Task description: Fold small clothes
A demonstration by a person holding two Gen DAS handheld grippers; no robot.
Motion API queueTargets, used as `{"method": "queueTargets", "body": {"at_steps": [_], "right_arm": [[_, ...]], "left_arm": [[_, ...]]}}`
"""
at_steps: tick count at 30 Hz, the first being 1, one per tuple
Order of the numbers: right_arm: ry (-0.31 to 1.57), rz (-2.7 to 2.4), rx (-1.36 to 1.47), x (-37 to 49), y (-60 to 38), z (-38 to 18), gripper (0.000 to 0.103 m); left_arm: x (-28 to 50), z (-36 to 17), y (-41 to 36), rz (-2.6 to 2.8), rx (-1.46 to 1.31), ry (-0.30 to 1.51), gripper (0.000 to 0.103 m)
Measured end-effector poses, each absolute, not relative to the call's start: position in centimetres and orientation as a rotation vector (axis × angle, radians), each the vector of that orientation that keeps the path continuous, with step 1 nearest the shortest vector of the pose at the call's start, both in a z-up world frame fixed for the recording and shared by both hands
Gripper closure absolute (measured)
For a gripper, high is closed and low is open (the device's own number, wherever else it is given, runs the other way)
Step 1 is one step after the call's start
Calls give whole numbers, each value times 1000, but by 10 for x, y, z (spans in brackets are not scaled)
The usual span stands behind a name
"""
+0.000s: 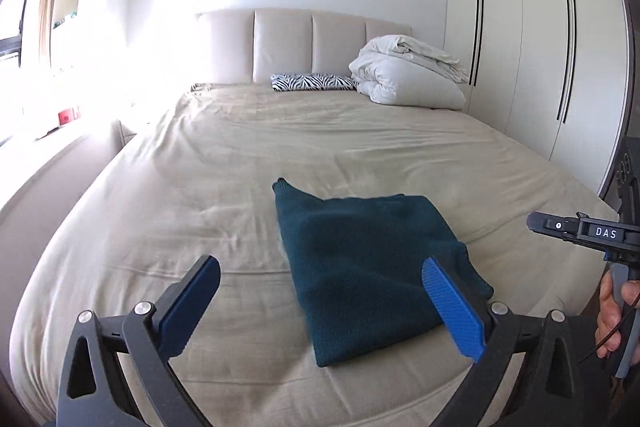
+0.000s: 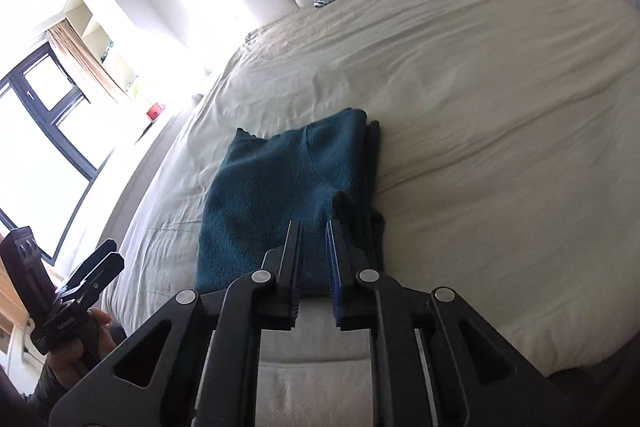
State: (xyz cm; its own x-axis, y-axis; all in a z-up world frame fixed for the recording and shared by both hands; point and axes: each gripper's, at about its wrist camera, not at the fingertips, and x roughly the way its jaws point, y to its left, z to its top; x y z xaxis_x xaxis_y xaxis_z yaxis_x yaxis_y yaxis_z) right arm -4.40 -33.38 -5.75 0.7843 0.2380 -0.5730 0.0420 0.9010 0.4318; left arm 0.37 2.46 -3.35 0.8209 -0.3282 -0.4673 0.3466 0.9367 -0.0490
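A dark teal, fuzzy knitted garment [image 1: 372,279], folded into a rough rectangle, is being left lying on the near part of the wrinkled beige bed sheet [image 1: 224,163]. The left hand-held gripper [image 1: 320,307] is being held wide apart above it; the right hand-held gripper [image 2: 314,259] is being held nearly closed, gripping nothing.

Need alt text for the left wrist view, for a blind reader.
A folded teal garment lies on a beige bed, just beyond the left gripper, whose jaws are wide open and empty. A zebra-print pillow and white duvet sit by the headboard.
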Motion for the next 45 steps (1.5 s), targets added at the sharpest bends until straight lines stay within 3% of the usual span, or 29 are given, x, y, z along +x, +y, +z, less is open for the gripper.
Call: {"method": "queueTargets", "body": {"at_steps": [1,2,3,4,8,15,23,45], "right_arm": [[624,92,406,-49,-327,-45,79],[582,82,377,-53,-324,-30,61],[539,79,359,-58,-319,-18,33],[493,77,350,-64,-316,-6,14],[333,-14,322,-80,-294,36,1],[379,-81,226,-97,-269,68,1],[646,-94,155,-81,-248,24,1],[716,-84,147,-68,-238,-3,1]], "left_arm": [[0,-24,25,-319,46,453,0],[-2,-14,24,-272,53,421,0],[-4,-7,23,-238,57,412,0],[-5,-1,23,-236,67,426,0],[-3,7,16,-164,129,526,0],[3,-17,19,-174,53,698,0],[9,-34,26,-161,1,772,0],[11,-46,26,-166,-3,797,0]]}}
